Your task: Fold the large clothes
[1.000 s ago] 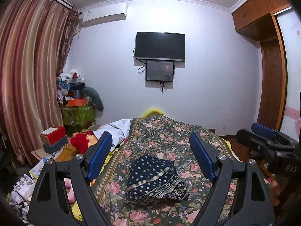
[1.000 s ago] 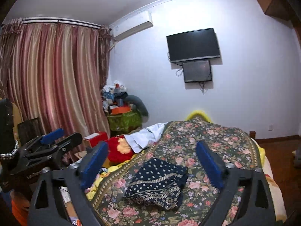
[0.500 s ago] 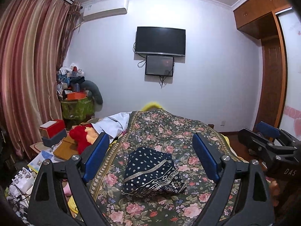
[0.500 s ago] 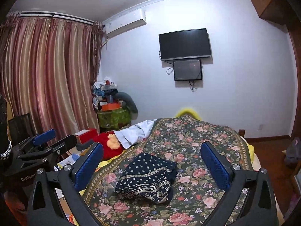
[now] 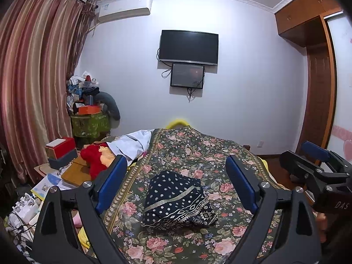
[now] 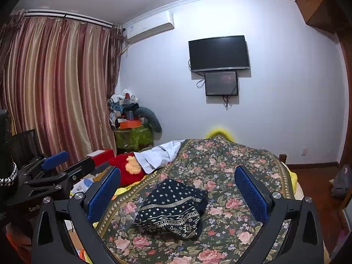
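A dark blue patterned garment [image 5: 177, 200] lies folded in a compact bundle on the floral bedspread [image 5: 198, 154]; it also shows in the right wrist view [image 6: 173, 206]. My left gripper [image 5: 176, 176] is open and empty, held above and short of the bundle. My right gripper [image 6: 176, 186] is open and empty too, likewise held back from the bundle. Each gripper shows at the edge of the other's view: the right one [image 5: 316, 165] and the left one [image 6: 55, 169].
A white cloth [image 5: 134, 143] and a red plush toy [image 5: 94, 158] lie at the bed's left edge. Boxes and papers [image 5: 61, 154] crowd the left side. A striped curtain [image 5: 33, 88], a wall TV [image 5: 189, 47] and a wooden wardrobe [image 5: 319, 88] surround the bed.
Both grippers have drawn back and risen a little from the folded bundle, staying open. The bundle has not moved.
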The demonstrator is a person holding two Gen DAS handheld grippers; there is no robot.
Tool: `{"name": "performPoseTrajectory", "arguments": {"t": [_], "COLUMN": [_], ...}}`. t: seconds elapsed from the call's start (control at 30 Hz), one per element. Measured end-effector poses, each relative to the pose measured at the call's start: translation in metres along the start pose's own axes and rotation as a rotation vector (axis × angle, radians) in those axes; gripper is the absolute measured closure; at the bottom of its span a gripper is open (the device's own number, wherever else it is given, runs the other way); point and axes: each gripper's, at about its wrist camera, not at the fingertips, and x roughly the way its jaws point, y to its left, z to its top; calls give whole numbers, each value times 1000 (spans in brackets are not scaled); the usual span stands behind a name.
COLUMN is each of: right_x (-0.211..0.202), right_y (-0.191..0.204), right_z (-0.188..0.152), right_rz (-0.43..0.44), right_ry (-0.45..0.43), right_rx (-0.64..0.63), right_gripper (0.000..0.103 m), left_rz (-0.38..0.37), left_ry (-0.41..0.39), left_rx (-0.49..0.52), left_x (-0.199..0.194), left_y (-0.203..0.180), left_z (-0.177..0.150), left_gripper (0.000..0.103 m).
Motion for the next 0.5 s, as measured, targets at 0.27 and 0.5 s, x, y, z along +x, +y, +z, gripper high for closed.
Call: {"name": "performPoseTrajectory", "arguments": {"t": [0.27, 0.5], "right_x": [-2, -1], "right_y": [0, -2], "right_z": [3, 3], "right_rz": [10, 13], "right_ry": [-2, 0], "right_rx": [2, 4], "right_gripper": [0, 0], "left_rz": [6, 9], "left_ry": [-3, -4], "left_rx": [-4, -9], "left_x": [0, 0], "left_y": [-2, -6], "left_z": [0, -1], "left_gripper": [11, 11]}}
